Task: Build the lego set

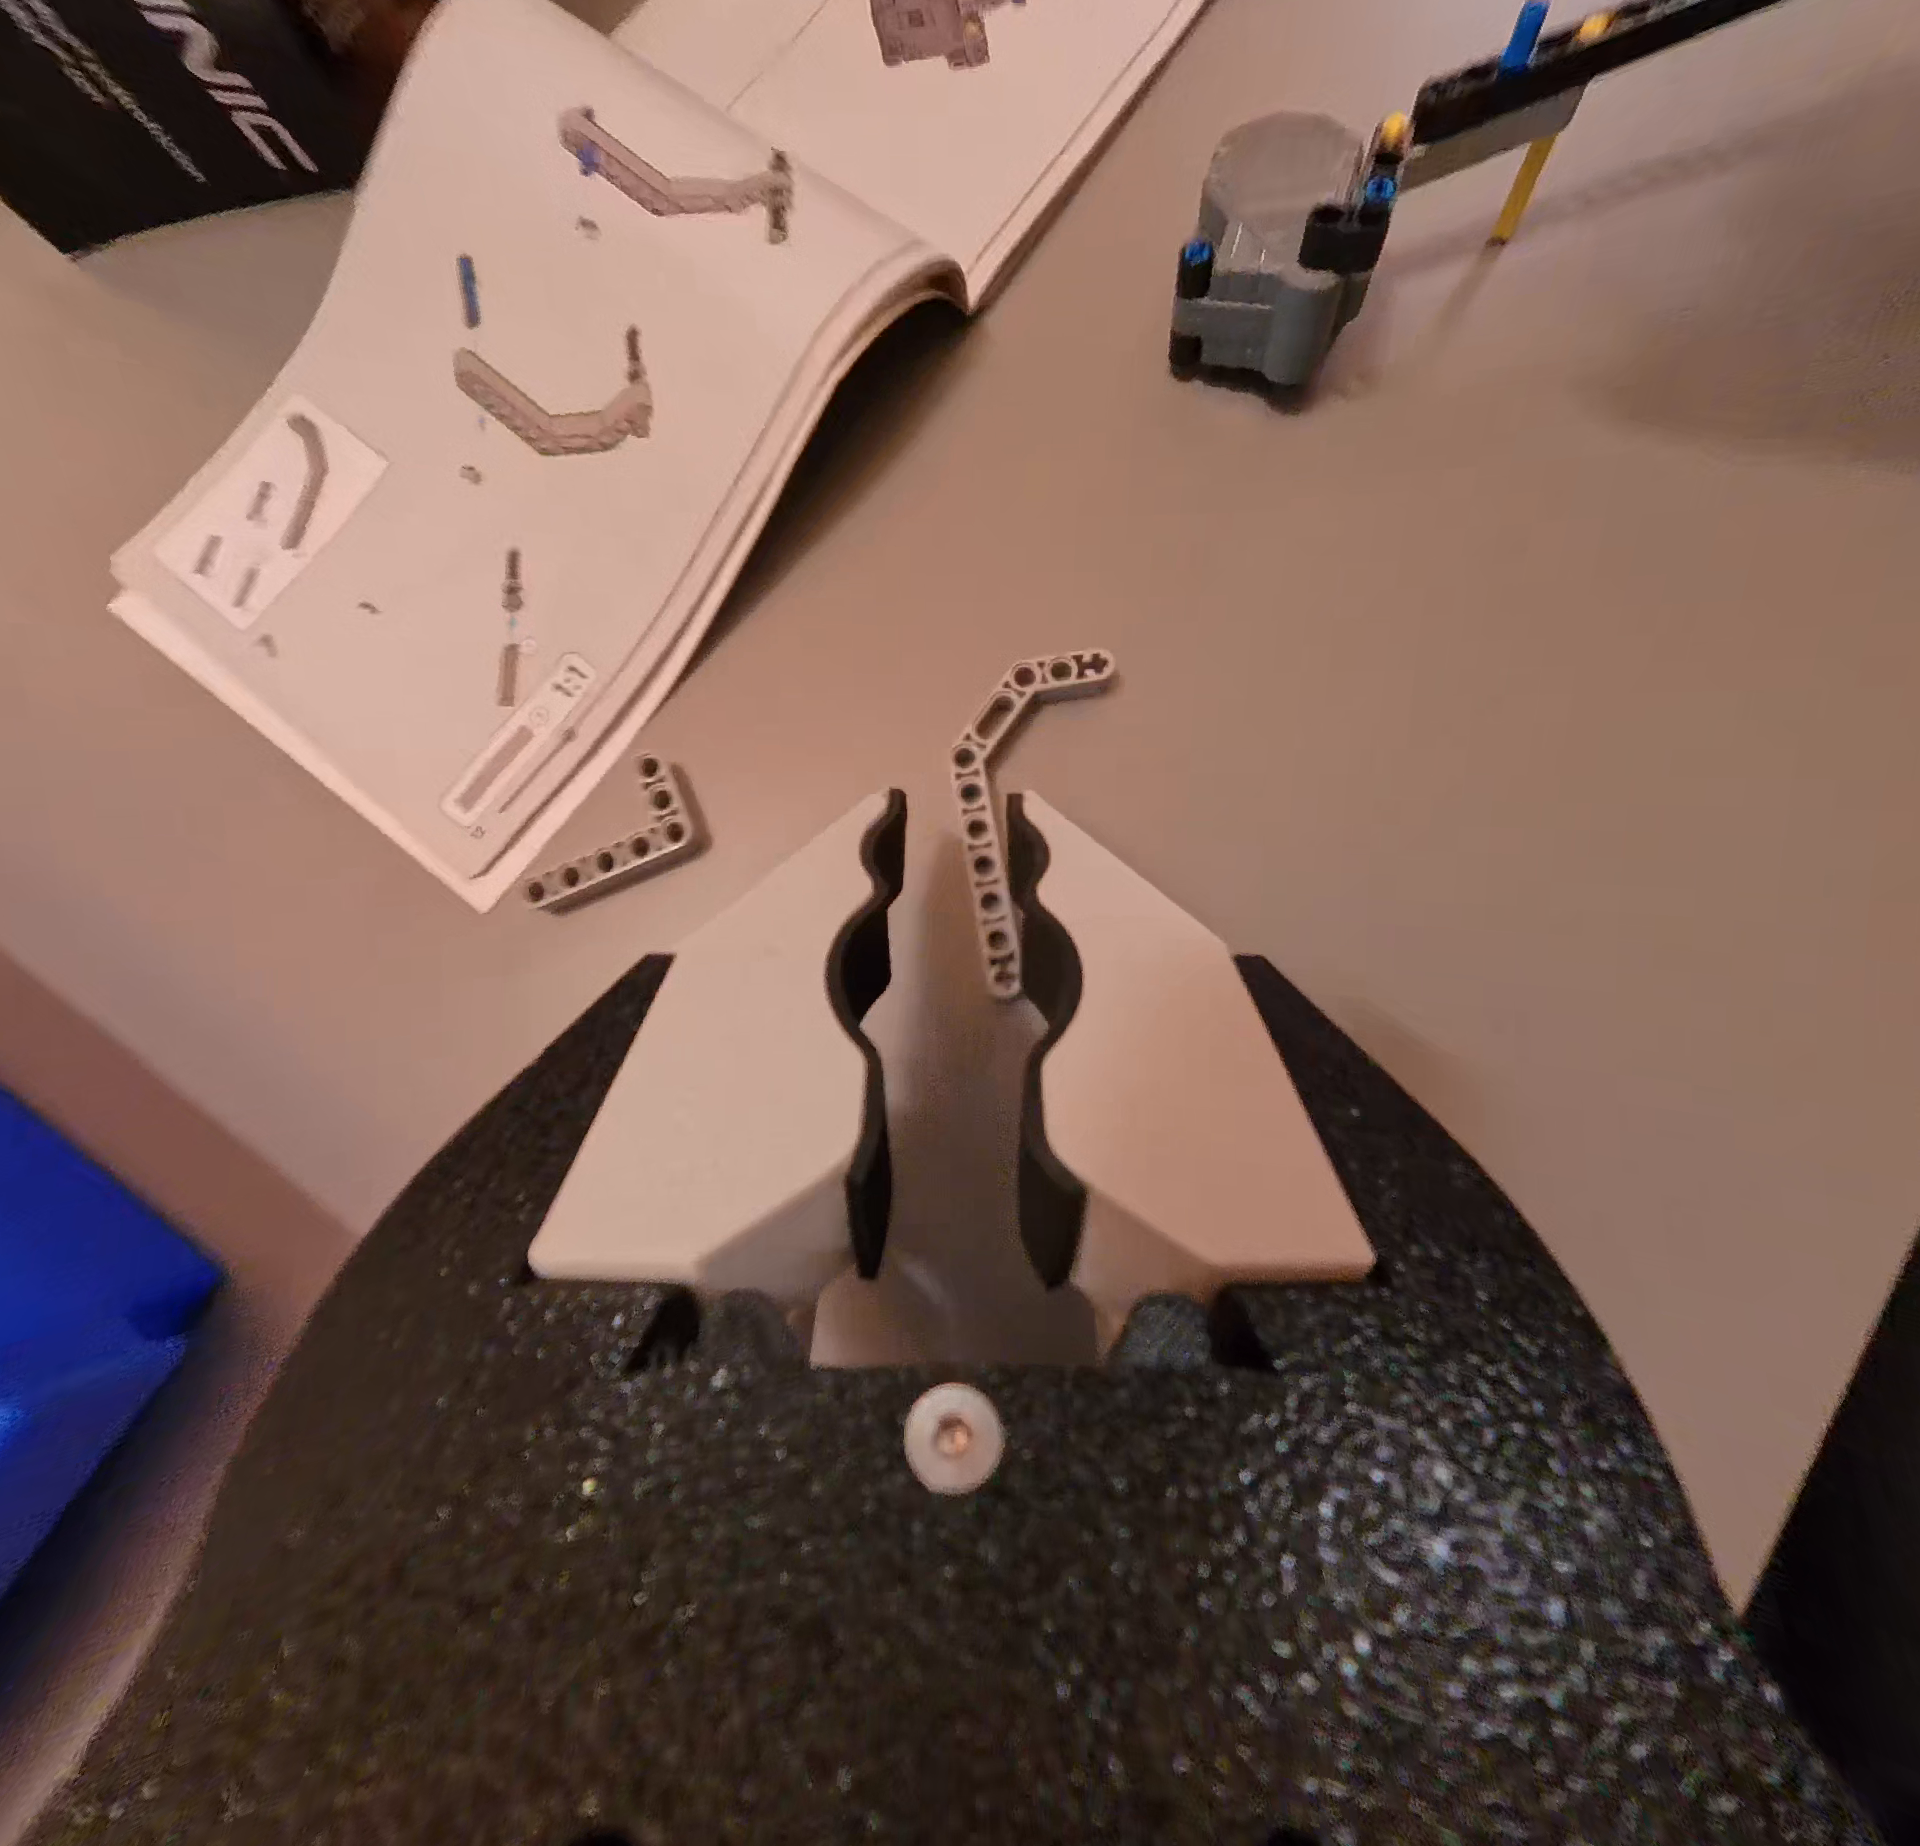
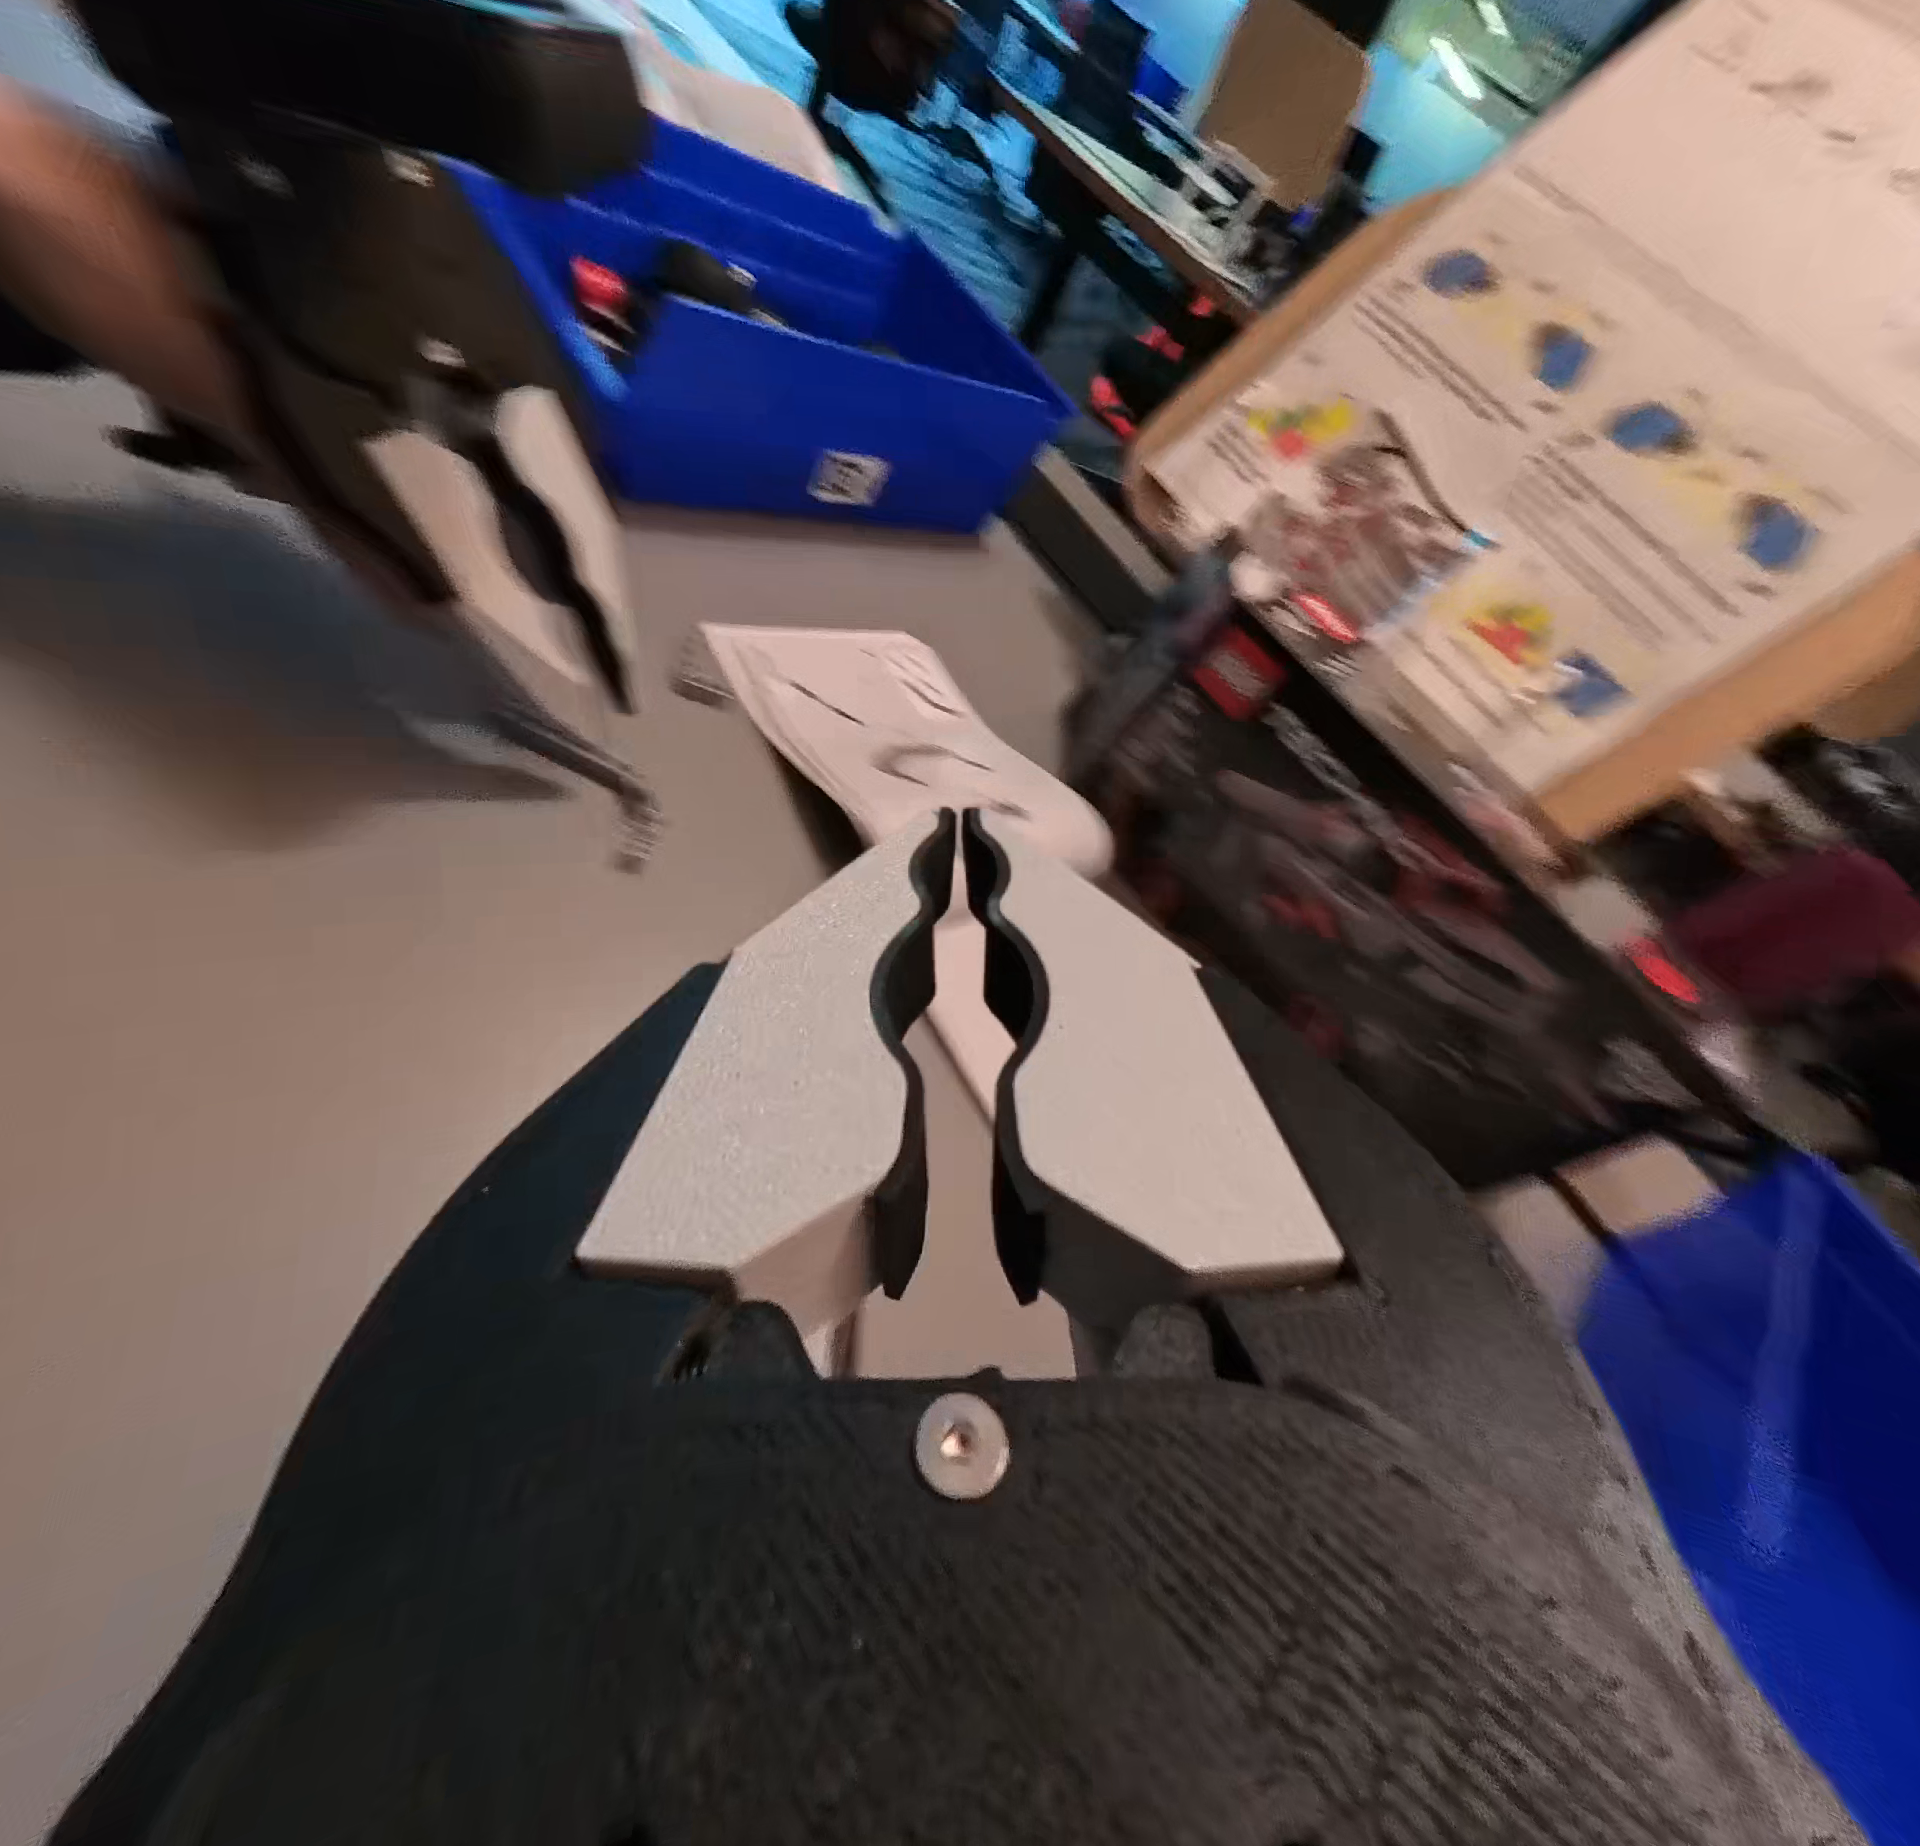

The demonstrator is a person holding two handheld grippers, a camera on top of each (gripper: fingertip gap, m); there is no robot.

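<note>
In the left wrist view my left gripper [image 1: 958, 804] is open and empty above the table. A grey bent lego beam [image 1: 982, 820] lies on the table and shows through the gap between the jaws, close to the right finger. A grey L-shaped beam [image 1: 623, 851] lies to the left of it. A part-built model [image 1: 1278, 248] of grey and black pieces with a long black beam [image 1: 1662, 40] stands at the far right. In the right wrist view my right gripper [image 2: 958, 822] is shut with nothing in it. The left gripper [image 2: 561, 591] shows blurred at upper left.
An open instruction booklet [image 1: 520, 342] lies at the far left, and also shows in the right wrist view [image 2: 883, 726]. A blue bin [image 2: 831, 373] stands behind it, another blue bin [image 2: 1766, 1433] at lower right. A dark lego box [image 2: 1351, 861] and a poster board [image 2: 1558, 394] stand to the right. One gripper's finger ends stand about 20 cm off the other's.
</note>
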